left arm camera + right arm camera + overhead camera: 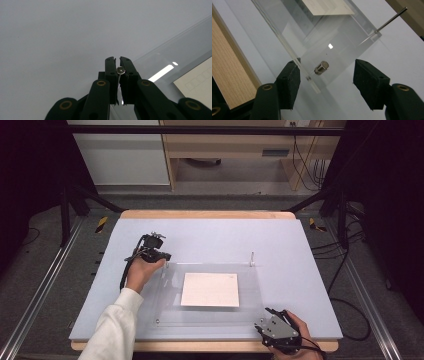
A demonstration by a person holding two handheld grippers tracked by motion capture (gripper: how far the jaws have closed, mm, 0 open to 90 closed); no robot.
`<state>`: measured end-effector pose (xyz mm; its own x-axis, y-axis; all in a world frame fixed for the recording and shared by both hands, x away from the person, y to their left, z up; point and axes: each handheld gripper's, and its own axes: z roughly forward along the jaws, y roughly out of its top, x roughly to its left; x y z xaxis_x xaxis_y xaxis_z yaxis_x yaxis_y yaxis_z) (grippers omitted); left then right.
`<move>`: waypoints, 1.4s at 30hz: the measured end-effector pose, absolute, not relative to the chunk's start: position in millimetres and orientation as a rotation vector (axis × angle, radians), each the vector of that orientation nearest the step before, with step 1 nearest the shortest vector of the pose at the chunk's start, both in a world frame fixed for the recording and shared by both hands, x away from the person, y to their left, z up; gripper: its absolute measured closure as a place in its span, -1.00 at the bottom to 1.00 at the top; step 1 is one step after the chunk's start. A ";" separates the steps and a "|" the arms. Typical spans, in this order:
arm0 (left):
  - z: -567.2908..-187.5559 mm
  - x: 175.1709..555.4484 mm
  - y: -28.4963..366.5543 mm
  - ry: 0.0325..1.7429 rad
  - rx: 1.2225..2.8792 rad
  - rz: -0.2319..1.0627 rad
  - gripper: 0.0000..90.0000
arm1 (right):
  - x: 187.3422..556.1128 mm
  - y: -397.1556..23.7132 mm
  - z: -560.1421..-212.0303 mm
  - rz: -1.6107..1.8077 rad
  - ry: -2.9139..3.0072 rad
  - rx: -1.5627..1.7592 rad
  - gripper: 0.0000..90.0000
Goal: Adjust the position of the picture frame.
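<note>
Pale table [300, 250]: one clear acrylic plate [250, 307], one white sheet [210, 290] beneath. Left gripper [118, 65] clamps a small pin [121, 70]; right gripper [325, 72] spread wide.

The left tongs [161, 265] are held in the left hand [141, 272], far out over the desk [300, 265]. The left arm is stretched forward and is covered by a white sleeve [114, 325]. In the left gripper view, the two black jaws of the left tongs [119, 65] are seen almost closed, and a small metal pin [121, 70] is pinched between them.

The right tongs [265, 317] are held in the right hand [295, 327], low at the near edge of the desk. In the right gripper view, the jaws of the right tongs [327, 72] are spread wide apart and nothing is gripped between them.
</note>
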<state>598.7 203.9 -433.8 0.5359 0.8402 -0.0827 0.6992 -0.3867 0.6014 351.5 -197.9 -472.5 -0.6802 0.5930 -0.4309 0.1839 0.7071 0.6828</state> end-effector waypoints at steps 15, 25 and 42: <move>-434.3 599.8 205.8 1.228 2.187 0.304 0.87 | 347.5 -194.9 -465.9 0.837 2.212 0.515 0.09; -434.8 600.1 205.9 1.226 2.190 0.302 0.87 | 348.4 -195.8 -466.8 0.842 2.210 0.514 0.09; -436.2 598.0 203.9 1.216 2.192 0.368 0.81 | 346.4 -194.4 -459.1 0.840 2.186 0.480 0.22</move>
<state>598.0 203.9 -436.2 0.5419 0.8392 -0.0455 0.6732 -0.4011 0.6212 346.4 -194.4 -459.1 -0.6610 0.5575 -0.5023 0.0778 0.7167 0.6930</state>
